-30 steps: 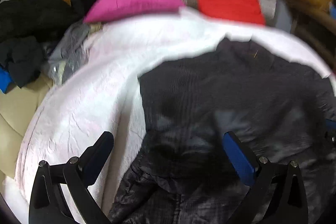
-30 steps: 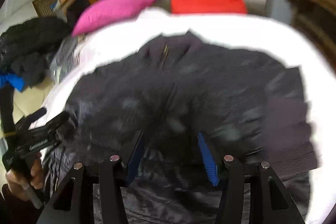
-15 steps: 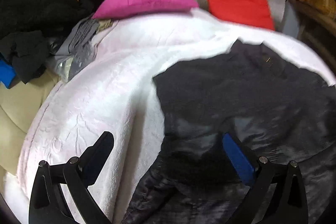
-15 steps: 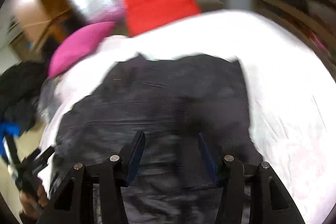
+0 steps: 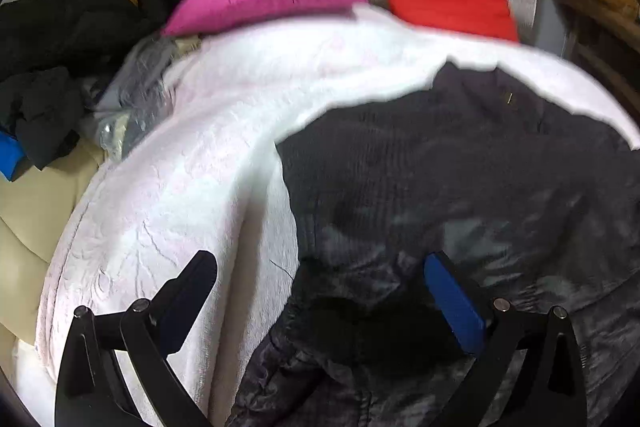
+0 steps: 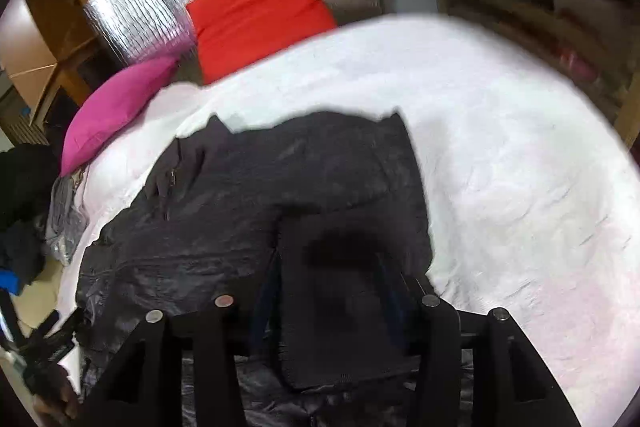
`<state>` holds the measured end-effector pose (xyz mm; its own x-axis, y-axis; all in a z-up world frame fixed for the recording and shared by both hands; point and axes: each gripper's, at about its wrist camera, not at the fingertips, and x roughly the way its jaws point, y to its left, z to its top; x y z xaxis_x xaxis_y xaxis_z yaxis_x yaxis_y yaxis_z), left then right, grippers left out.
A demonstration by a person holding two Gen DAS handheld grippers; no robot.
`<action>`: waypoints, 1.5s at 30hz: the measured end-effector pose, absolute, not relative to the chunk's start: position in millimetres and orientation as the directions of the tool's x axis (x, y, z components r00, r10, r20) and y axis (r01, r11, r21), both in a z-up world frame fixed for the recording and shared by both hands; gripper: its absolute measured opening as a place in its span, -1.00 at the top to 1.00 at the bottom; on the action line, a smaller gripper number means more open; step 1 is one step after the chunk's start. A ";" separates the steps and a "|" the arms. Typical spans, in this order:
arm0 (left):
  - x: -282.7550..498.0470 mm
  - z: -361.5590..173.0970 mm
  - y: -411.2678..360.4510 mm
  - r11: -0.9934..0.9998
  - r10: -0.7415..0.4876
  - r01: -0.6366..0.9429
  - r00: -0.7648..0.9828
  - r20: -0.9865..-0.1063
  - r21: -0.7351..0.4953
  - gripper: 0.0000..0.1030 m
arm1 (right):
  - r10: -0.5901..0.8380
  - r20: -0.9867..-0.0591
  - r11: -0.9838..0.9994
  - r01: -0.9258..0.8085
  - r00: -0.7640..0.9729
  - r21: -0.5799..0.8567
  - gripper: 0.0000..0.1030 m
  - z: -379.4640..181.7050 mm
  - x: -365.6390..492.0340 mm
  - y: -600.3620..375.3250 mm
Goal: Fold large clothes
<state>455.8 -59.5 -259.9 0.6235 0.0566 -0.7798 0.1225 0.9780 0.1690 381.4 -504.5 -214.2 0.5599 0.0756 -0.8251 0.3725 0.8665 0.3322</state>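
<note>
A dark flap of the jacket [image 6: 340, 307] hides the right hand-held gripper's [image 6: 332, 291] fingers. The jacket's bottom is cut off.

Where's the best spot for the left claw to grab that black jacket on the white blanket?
Probably the black jacket at its left side edge, where it meets the white blanket. That edge lies thin and exposed just ahead of the open left claw, so coming from the blanket side lets one finger slide under it.
</note>
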 end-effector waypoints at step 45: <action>419.7 -252.4 -82.3 0.956 0.048 0.180 0.681 -0.730 0.231 -1.00 | -0.074 -0.878 0.940 0.326 0.474 0.097 0.84 -218.6 374.5 -471.4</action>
